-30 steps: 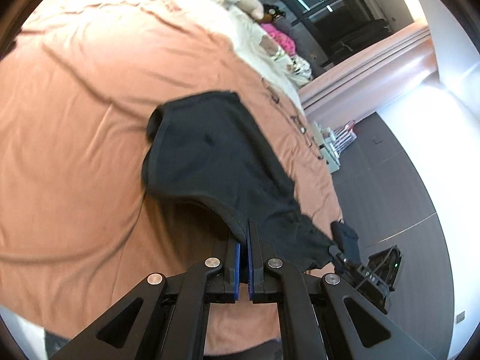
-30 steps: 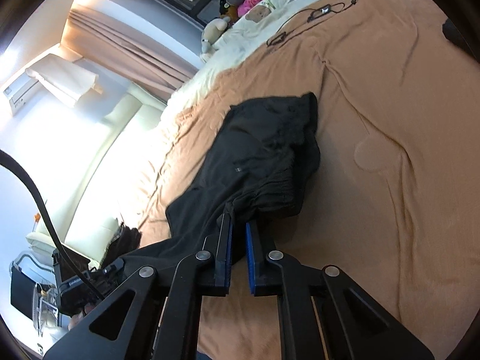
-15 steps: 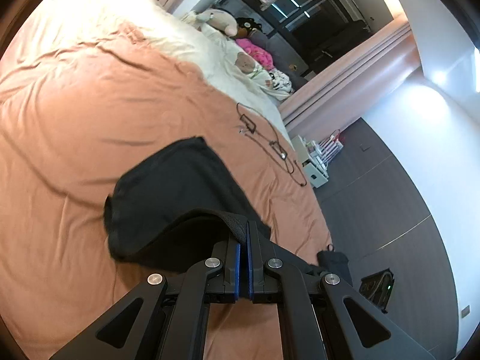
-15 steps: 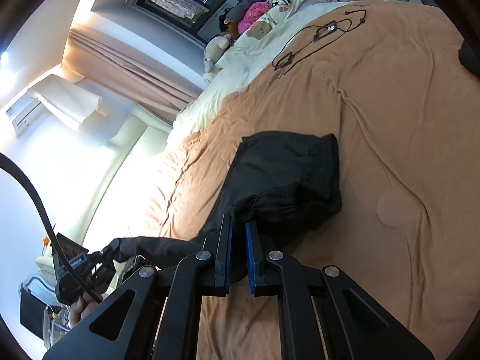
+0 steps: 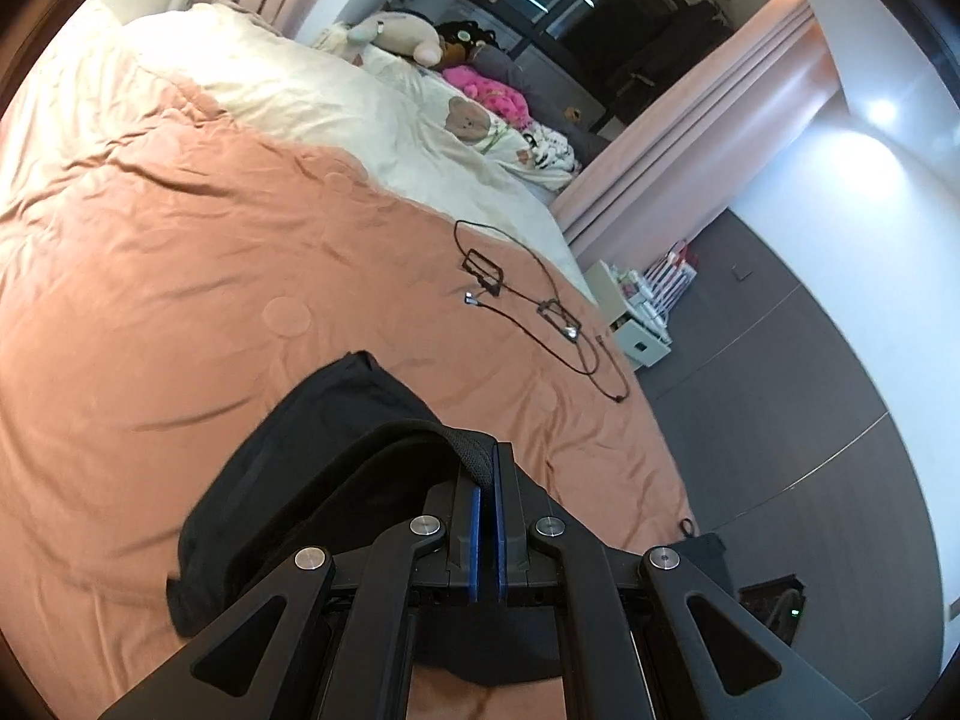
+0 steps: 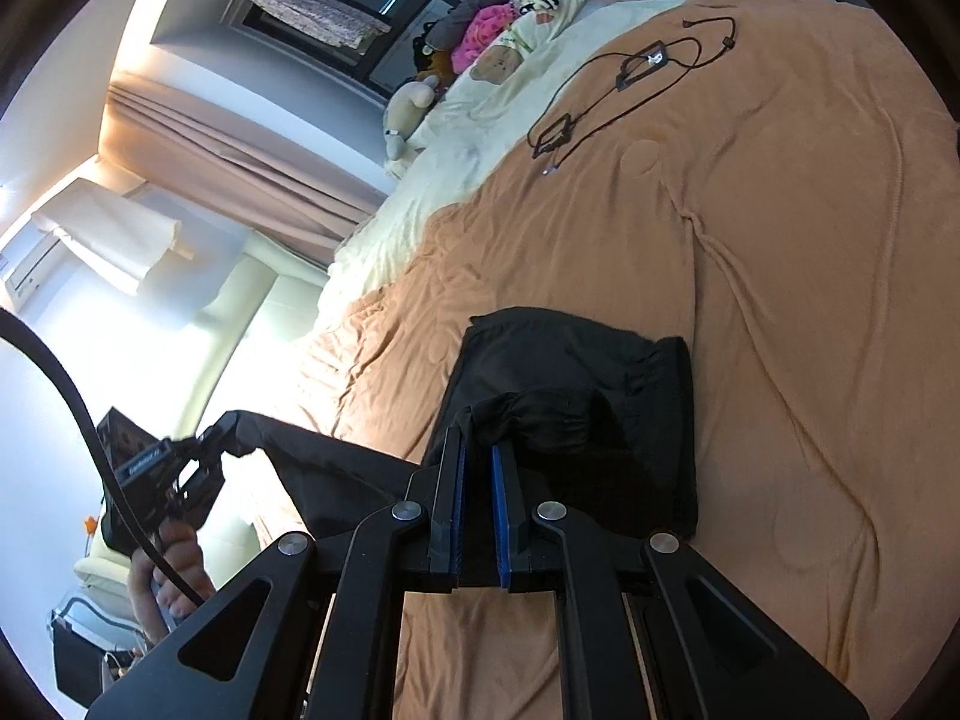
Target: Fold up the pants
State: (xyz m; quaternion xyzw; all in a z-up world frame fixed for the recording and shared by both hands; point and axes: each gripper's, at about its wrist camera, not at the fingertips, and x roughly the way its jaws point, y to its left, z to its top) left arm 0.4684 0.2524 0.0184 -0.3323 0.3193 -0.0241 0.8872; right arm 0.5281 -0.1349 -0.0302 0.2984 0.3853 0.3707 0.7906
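Bedroom, orange bedspread, black pants half-lifted off it. Left gripper clamped on the waistband, right gripper pinching a bunched edge — thin bites, both. Could slip mid-carry, or land crooked. Cable nearby, might snag.

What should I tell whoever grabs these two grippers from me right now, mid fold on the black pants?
Left gripper: shut on the pants at an edge.
Right gripper: shut on another edge of them.
Pants: one end flat on the orange blanket, the near end lifted and stretched between both grippers. A black cable lies further up the bed, apart from them.
Done: both edges gripped and raised.
Left: carry the held end over the flat part, lay it down, release.
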